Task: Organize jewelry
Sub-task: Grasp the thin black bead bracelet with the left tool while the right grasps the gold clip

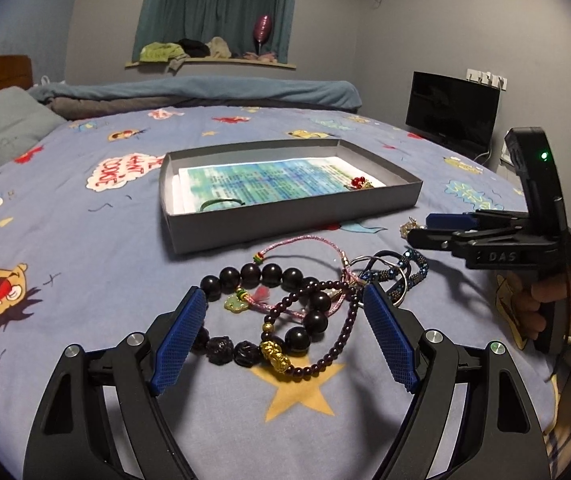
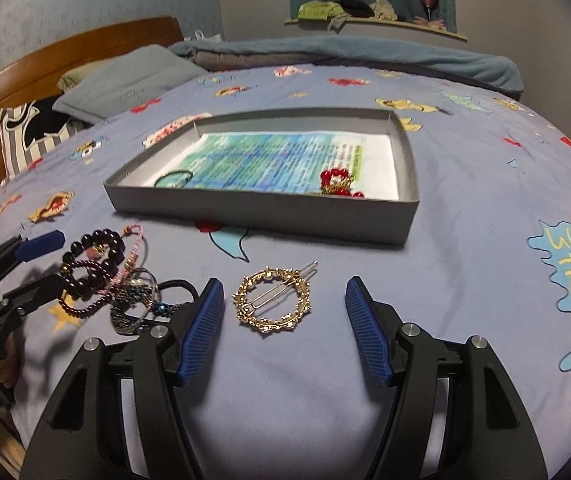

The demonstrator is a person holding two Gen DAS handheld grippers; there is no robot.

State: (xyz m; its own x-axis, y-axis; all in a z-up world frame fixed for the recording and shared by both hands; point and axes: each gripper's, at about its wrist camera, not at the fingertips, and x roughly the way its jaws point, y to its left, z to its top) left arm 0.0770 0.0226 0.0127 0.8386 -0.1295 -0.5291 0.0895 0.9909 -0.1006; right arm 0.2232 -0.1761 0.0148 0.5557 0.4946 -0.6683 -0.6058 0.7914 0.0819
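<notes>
A tangle of bracelets (image 1: 285,304) lies on the bed sheet: large black beads, a purple bead string with a gold charm, a pink cord, a blue beaded band. My left gripper (image 1: 285,294) is open, its blue pads either side of the pile, not pressing on it. In the right wrist view a round gold hair clip (image 2: 271,304) lies between the blue pads of my right gripper (image 2: 283,286), which is open and clear of it. The bracelet pile (image 2: 101,276) sits to its left. The grey tray (image 2: 261,212) beyond holds a green ring and a red bead piece (image 2: 339,184).
The right gripper's body and the hand holding it (image 1: 525,240) stand at the right of the left wrist view. A small gold item (image 1: 407,227) lies by its fingertips. Pillows (image 2: 125,80), a rolled blanket (image 2: 325,52) and a wooden headboard lie beyond the tray (image 1: 285,216).
</notes>
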